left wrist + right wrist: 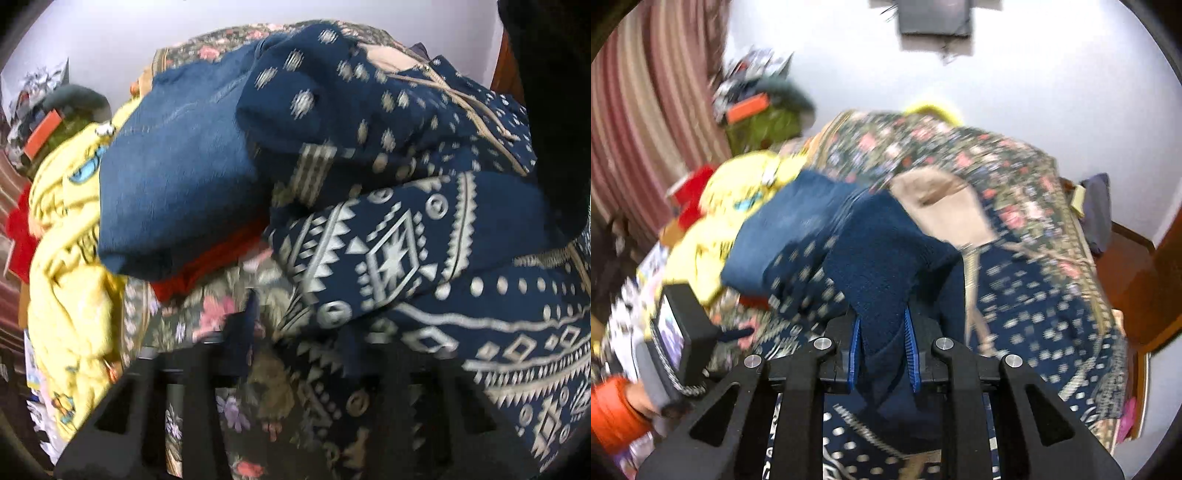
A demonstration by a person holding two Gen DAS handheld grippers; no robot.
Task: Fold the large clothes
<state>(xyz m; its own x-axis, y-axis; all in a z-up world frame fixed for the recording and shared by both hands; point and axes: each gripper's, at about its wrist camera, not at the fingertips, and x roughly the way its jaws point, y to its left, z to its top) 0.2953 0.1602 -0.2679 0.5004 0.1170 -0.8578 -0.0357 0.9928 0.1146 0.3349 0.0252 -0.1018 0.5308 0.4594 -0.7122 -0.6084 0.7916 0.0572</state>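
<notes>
Left wrist: left gripper [295,354] nearly closed, pinching the patterned navy garment [406,251] on the floral bedspread [207,314] | Right wrist: right gripper [882,350] clamping a navy fold of it [882,258]; jeans [798,221] beside.

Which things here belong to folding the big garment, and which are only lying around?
For the job:
- navy patterned garment
- right gripper, shut on it
- left gripper, shut on it

Lying about:
- folded jeans
- yellow garment
- red cloth
- floral bedspread
</notes>
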